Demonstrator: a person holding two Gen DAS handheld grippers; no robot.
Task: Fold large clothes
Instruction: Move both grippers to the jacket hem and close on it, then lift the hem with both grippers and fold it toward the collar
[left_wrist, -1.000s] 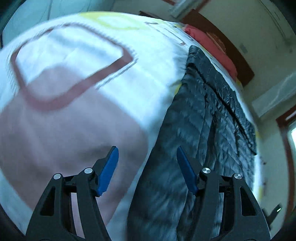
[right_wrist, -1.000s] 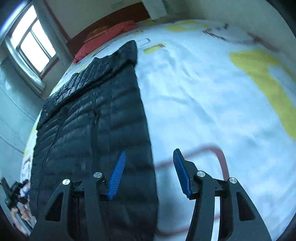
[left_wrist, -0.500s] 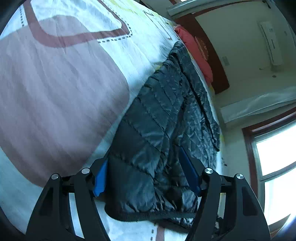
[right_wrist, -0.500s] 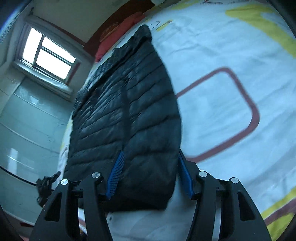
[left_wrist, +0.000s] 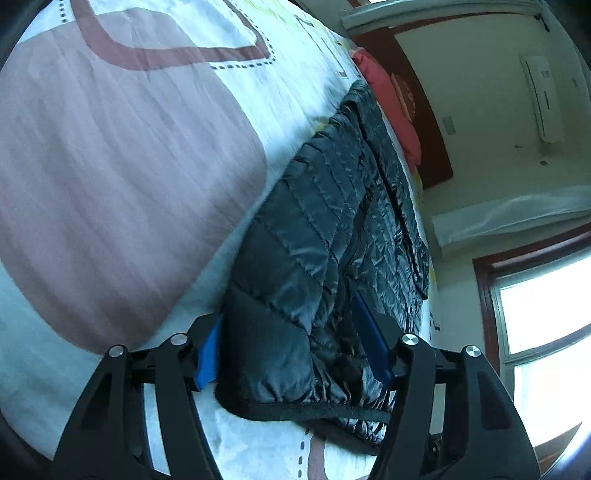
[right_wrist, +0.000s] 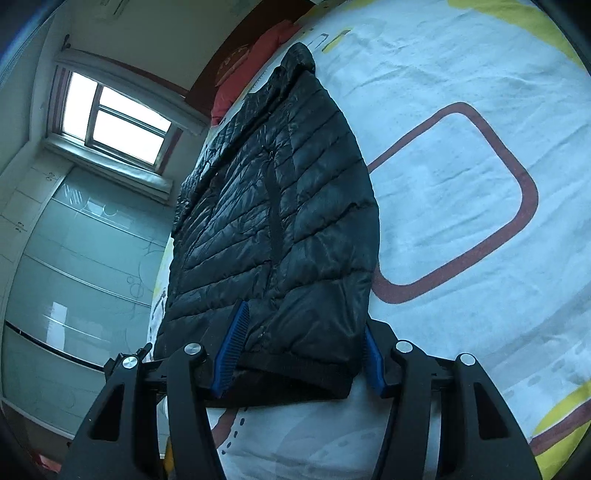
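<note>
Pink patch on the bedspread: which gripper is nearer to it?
Left. The left gripper, jaws closing around the jacket hem, sits right beside the pink patch. The right gripper straddles the hem too, but its view shows no such patch.

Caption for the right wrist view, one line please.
Right gripper straddling the hem corner of a black quilted jacket laid flat on a patterned bedsheet, window behind.

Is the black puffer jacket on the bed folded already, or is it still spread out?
Spread out. The black puffer jacket lies flat at full length on the bed sheet, collar far, hem near; no part is turned over.
</note>
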